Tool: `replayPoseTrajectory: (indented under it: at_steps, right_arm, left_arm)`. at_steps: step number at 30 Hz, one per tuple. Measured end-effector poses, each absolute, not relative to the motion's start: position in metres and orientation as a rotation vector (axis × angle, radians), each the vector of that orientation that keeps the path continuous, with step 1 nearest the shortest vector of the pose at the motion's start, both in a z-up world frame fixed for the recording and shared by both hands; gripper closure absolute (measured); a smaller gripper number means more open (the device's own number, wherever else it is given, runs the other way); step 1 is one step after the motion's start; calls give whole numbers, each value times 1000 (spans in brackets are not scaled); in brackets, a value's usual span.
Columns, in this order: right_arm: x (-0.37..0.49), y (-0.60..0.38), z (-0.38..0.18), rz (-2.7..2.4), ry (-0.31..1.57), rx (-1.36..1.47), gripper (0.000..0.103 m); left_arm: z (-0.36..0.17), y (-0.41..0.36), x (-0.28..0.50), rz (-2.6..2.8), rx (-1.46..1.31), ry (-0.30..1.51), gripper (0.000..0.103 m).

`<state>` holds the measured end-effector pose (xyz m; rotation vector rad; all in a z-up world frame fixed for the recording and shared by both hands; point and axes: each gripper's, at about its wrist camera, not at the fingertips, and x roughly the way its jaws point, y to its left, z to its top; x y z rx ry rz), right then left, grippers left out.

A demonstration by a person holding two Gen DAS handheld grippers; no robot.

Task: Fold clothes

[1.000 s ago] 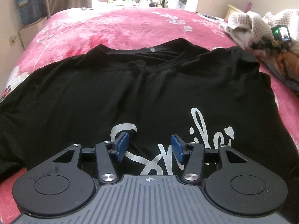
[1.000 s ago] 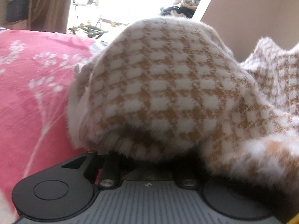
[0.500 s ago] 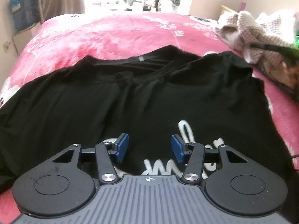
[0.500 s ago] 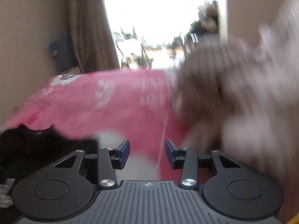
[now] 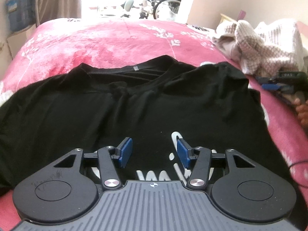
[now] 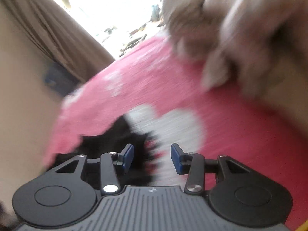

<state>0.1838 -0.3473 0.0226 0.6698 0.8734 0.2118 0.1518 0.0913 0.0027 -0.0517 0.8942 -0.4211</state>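
A black T-shirt with a white print lies spread flat on the pink blanket, collar at the far side. My left gripper hovers over the shirt's printed lower front, open, with nothing between its blue pads. In the blurred, tilted right wrist view, my right gripper is open and empty above the blanket, just beside a black edge of the shirt. The brown-and-white checked garment lies crumpled beyond it, apart from the jaws.
The checked garment is heaped at the bed's far right corner. A person's hand shows at the right edge. Curtains, a wall and a bright doorway stand beyond the bed.
My right gripper came off the checked garment, opened, rolled, and swung across towards the shirt's edge. The left view tipped slightly, so the shirt's print sits lower in it.
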Motion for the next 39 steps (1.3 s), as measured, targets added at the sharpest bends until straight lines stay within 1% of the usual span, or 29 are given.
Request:
replayPoseTrajectory:
  at_steps: [4, 6, 8, 9, 10, 13, 17, 20, 24, 26, 27, 30, 33, 34, 37, 39]
  right_arm:
    - [200, -333, 4, 205, 960, 788, 57]
    - [205, -330, -4, 173, 965, 804, 69]
    - [210, -325, -5, 152, 939, 794, 93]
    - [216, -321, -5, 151, 920, 791, 100]
    - [221, -317, -5, 150, 900, 788, 102]
    - [235, -298, 7, 185, 794, 675, 102]
    - [226, -240, 40, 366, 699, 428, 102]
    - [211, -189, 45, 514, 702, 213, 102]
    - [187, -146, 27, 635, 774, -29, 99]
    - [173, -137, 19, 667, 812, -124, 85]
    - [166, -136, 17, 681, 826, -151, 83]
    - [151, -144, 17, 706, 858, -159, 82]
    - [146, -166, 31, 654, 841, -84, 79]
    - [147, -174, 35, 621, 831, -61, 77]
    - [156, -189, 40, 532, 815, -6, 76]
    - [164, -197, 40, 493, 817, 30, 74]
  left_arm:
    - [7, 75, 154, -491, -65, 857, 51]
    - [8, 59, 160, -554, -76, 835, 51]
    - [3, 35, 171, -619, -109, 852, 51]
    - [-1, 22, 176, -646, -116, 867, 51]
    - [-5, 10, 180, -672, -121, 883, 51]
    - [-18, -19, 185, -682, -100, 918, 51]
    - [-25, -7, 187, -667, -213, 936, 51]
    - [-21, 21, 190, -624, -313, 924, 51]
    - [-10, 60, 195, -542, -386, 876, 51]
    - [-7, 74, 195, -510, -405, 855, 51]
    - [-6, 78, 196, -501, -407, 849, 51]
    - [-7, 81, 198, -491, -417, 849, 51]
    - [-6, 72, 197, -511, -396, 840, 51]
    - [-5, 69, 196, -523, -386, 837, 51]
    - [-7, 57, 195, -548, -353, 831, 51]
    - [-5, 49, 193, -564, -331, 817, 51]
